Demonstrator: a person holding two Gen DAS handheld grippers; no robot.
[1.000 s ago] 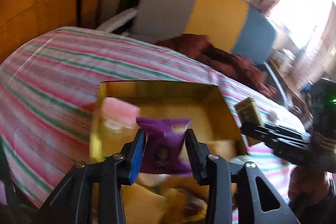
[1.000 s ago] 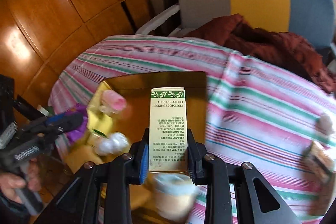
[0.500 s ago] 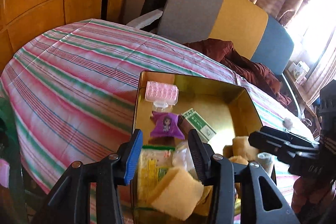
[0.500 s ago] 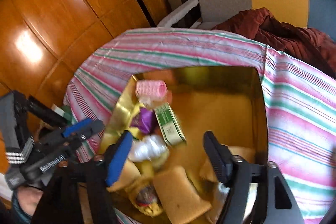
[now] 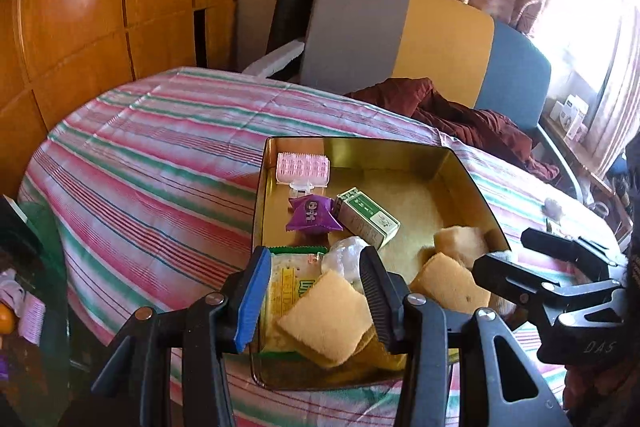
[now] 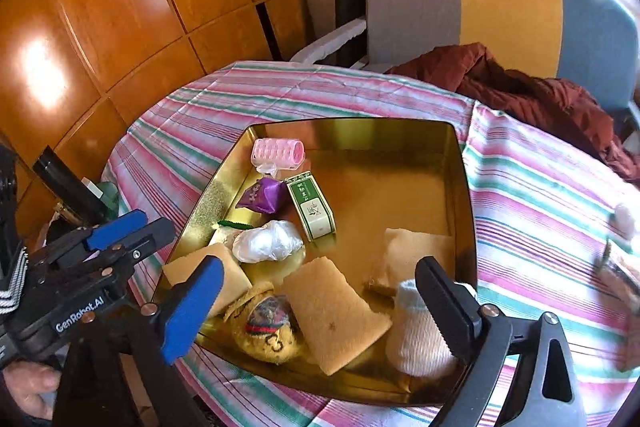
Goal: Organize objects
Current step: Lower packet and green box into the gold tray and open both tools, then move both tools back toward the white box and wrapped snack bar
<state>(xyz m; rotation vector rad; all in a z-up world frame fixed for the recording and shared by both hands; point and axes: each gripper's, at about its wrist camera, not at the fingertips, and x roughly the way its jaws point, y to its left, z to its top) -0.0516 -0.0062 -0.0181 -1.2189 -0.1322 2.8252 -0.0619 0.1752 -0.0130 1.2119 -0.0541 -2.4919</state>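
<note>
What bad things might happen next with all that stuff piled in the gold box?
1. The gold tin sits close to the table's near edge on a loose striped tablecloth; a nudge might slide it off.
2. The near end is crowded: the yellow sponge leans on others, so more items may spill out.
3. The small white item outside could get forgotten.

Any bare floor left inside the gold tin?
Yes: the gold metal tin's far-right floor, bordered by the green-and-white carton and a tan sponge. The left side and near edge are crowded.
</note>
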